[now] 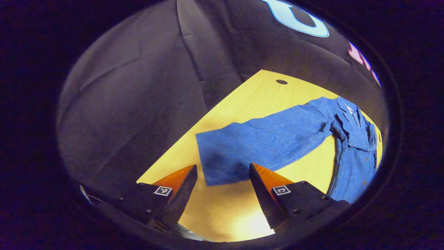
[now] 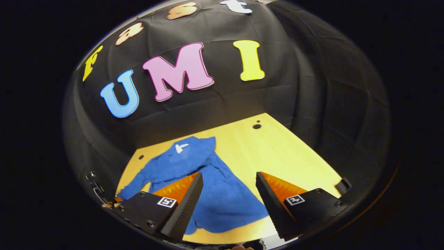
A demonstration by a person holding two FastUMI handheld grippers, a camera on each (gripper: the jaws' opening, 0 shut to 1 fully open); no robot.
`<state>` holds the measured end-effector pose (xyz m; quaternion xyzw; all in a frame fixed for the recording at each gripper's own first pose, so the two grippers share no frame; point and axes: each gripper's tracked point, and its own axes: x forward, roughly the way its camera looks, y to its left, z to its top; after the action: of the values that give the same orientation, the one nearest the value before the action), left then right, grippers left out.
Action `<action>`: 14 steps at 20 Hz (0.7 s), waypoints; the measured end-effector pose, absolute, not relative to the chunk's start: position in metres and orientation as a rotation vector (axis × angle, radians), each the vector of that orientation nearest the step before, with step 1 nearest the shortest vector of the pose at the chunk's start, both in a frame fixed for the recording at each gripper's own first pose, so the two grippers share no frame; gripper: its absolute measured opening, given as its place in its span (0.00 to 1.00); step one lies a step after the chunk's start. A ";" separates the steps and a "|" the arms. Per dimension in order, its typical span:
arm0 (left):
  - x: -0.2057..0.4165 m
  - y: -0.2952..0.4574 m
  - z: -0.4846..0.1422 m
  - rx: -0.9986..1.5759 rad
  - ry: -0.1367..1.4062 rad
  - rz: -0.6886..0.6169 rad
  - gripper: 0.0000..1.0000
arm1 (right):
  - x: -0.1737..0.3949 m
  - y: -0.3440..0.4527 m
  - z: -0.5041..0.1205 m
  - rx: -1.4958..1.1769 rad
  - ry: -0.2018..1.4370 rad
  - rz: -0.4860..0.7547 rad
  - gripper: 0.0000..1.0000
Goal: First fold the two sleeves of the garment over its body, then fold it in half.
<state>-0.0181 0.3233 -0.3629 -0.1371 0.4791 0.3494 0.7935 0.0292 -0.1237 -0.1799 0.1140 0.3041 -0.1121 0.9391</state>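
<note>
Here each claw, left claw (image 1: 222, 175) and right claw (image 2: 229, 184), gapes wide, empty, above the blue garment (image 1: 277, 139).

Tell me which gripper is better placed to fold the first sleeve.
Left, probably. The left gripper is open with the sleeve end lying between its fingers. The right gripper faces the shirt body instead.

A yellow wooden table (image 1: 242, 104) carries a blue garment (image 2: 222, 194), lying spread out.

Both grippers: black wedge fingers (image 1: 258, 184) with orange ribbed inner pads, square black-and-white marker tags, small screws.
</note>
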 end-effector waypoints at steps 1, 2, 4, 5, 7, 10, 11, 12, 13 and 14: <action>-0.023 0.332 -0.365 -0.317 1.046 0.770 0.88 | 0.022 -0.129 -0.177 0.244 0.624 -0.253 0.98; -0.022 0.339 -0.373 -0.338 1.053 0.783 0.87 | 0.016 -0.132 -0.177 0.265 0.629 -0.273 0.98; -0.011 0.339 -0.380 -0.388 1.040 0.740 0.88 | 0.011 -0.132 -0.182 0.290 0.636 -0.300 0.98; -0.013 0.345 -0.385 -0.391 1.058 0.718 0.89 | 0.006 -0.131 -0.184 0.289 0.644 -0.302 0.98; -0.007 0.348 -0.384 -0.384 1.087 0.697 0.85 | -0.006 -0.127 -0.190 0.274 0.674 -0.287 0.98; 0.002 0.342 -0.382 -0.375 1.119 0.635 0.65 | -0.008 -0.112 -0.198 0.286 0.703 -0.260 0.98; 0.005 0.343 -0.386 -0.363 1.125 0.612 0.56 | -0.008 -0.106 -0.201 0.290 0.709 -0.248 0.98; 0.006 0.344 -0.387 -0.343 1.112 0.583 0.41 | -0.009 -0.103 -0.207 0.289 0.726 -0.236 0.98; 0.006 0.344 -0.386 -0.343 1.120 0.569 0.25 | -0.010 -0.099 -0.211 0.291 0.739 -0.223 0.98; 0.005 0.344 -0.385 -0.338 1.120 0.555 0.10 | -0.009 -0.094 -0.213 0.302 0.745 -0.205 0.98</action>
<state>0.0048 0.3442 -0.3850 -0.1573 0.5218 0.2587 0.7975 -0.0089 -0.0939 -0.2125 0.1469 0.3621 -0.0996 0.9151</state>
